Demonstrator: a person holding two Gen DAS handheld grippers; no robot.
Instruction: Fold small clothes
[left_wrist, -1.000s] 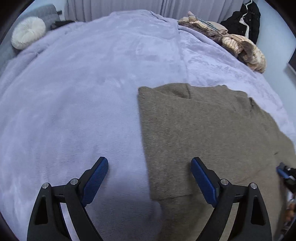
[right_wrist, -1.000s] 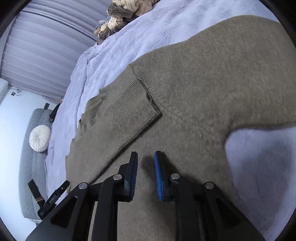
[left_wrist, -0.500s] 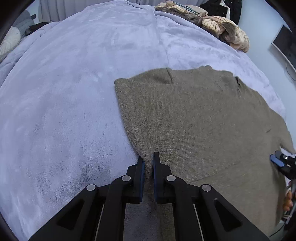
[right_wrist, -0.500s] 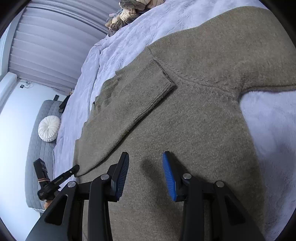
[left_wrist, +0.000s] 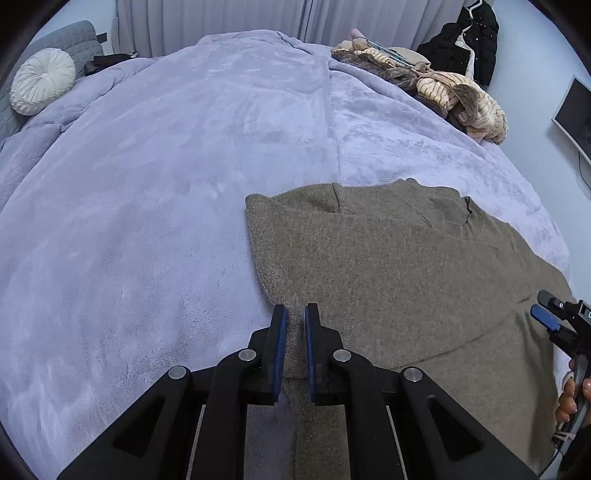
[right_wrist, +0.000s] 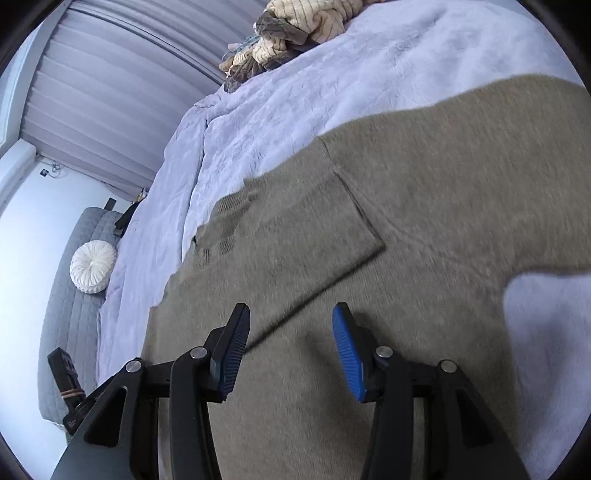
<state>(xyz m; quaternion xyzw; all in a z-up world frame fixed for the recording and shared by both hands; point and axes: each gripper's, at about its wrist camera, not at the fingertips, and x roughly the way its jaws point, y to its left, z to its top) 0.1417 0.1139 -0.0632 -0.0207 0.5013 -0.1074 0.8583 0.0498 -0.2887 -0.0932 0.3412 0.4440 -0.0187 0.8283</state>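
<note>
An olive-brown knit sweater (left_wrist: 388, 266) lies flat on a lavender plush blanket (left_wrist: 166, 166). My left gripper (left_wrist: 294, 317) is shut on the sweater's left edge, with knit fabric pinched between its blue pads. In the right wrist view the same sweater (right_wrist: 443, 203) fills the frame, with one sleeve (right_wrist: 295, 229) folded across its body. My right gripper (right_wrist: 291, 325) is open and empty, just above the sweater near the sleeve's lower edge. It also shows at the right edge of the left wrist view (left_wrist: 554, 321).
A heap of striped beige and brown clothes (left_wrist: 443, 92) lies at the blanket's far right. A round white cushion (left_wrist: 42, 86) rests on a grey headboard at far left. A black jacket (left_wrist: 465, 40) hangs by the wall. A screen (left_wrist: 572, 114) is mounted on the right.
My left gripper closed on the sweater's left edge and lifted a little. My right gripper went from nearly shut to wide open and drew back slightly over the sweater.
</note>
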